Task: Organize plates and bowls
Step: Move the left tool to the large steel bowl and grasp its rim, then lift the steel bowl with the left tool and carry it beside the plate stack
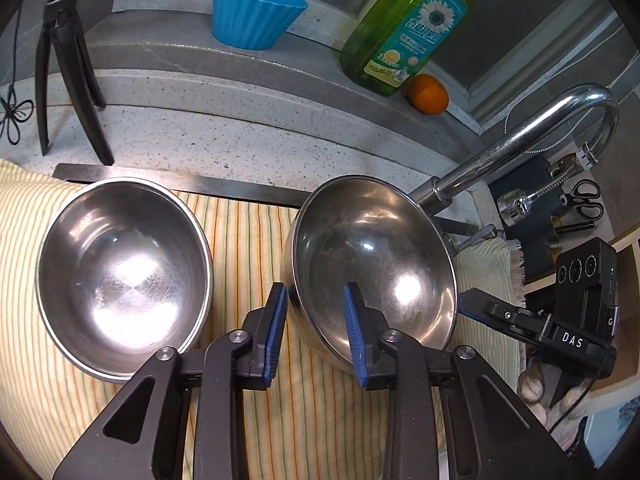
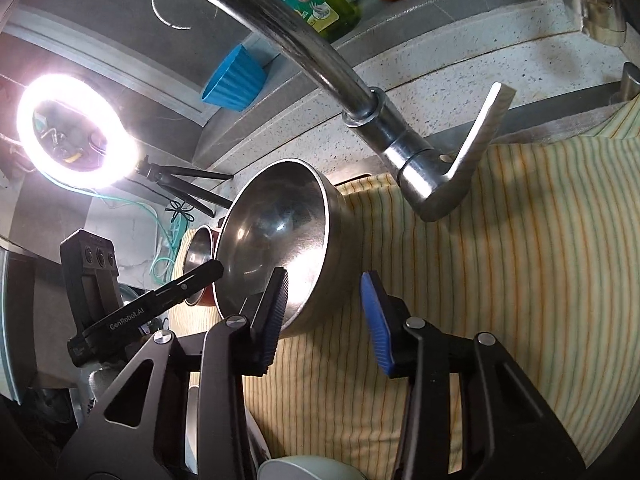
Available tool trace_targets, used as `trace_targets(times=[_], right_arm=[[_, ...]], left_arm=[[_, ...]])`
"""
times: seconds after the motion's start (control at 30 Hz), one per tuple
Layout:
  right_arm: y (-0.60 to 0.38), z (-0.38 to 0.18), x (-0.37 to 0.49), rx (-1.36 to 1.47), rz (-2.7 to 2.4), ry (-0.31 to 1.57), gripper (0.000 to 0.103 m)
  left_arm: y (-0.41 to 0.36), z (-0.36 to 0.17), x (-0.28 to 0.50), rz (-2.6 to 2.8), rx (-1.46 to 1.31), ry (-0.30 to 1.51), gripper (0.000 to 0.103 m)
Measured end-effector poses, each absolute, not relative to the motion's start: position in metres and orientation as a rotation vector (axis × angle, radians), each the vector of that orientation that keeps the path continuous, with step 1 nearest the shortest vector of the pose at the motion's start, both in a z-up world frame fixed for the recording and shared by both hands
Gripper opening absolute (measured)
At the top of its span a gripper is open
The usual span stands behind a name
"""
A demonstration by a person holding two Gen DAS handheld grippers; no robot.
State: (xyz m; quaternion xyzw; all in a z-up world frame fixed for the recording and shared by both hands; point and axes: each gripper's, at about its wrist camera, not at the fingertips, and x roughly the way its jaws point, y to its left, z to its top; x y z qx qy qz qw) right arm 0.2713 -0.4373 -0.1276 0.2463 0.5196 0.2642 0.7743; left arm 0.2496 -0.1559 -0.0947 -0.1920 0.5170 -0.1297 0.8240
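Two steel bowls lie on a yellow striped cloth. The left bowl sits upright. The right bowl is tilted, its near rim between the open jaws of my left gripper, one finger inside and one outside. My right gripper is open too, straddling the same bowl's other rim; it also shows in the left wrist view. A second bowl shows behind it. My left gripper appears in the right wrist view. I cannot tell if any pad touches the rim.
A chrome faucet arches over the right side, its base and lever close to the tilted bowl. A blue ribbed cup, green soap bottle and orange stand on the ledge. A black tripod stands left. A ring light glares. A white dish rim lies below.
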Motion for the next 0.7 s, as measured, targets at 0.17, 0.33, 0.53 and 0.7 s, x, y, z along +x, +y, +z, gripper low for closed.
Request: trace_targets(times=[0.17,0.33,0.53,0.7], right_arm=[[-0.427,-0.131,0.275,0.517,0.57,1.14,0.022],[-0.419,-0.133,0.277,0.498,0.55,1.14,0.019],[-0.413,-0.126,0.272,0.444,0.534,1.13,0.018],[-0.409,-0.12,0.266,0.419,0.534,1.121,0.018]], left_arm=[[-0.155,-0.1,0.254,-0.277,-0.42,1.11,0.023],[-0.152,-0.103,0.255,-0.285,-0.432,1.112,0.023],[-0.153,-0.102,0.251,-0.287,-0.41,1.109,0.023],[-0.151,-0.1,0.244,-0.299,-0.404,1.107,0.023]])
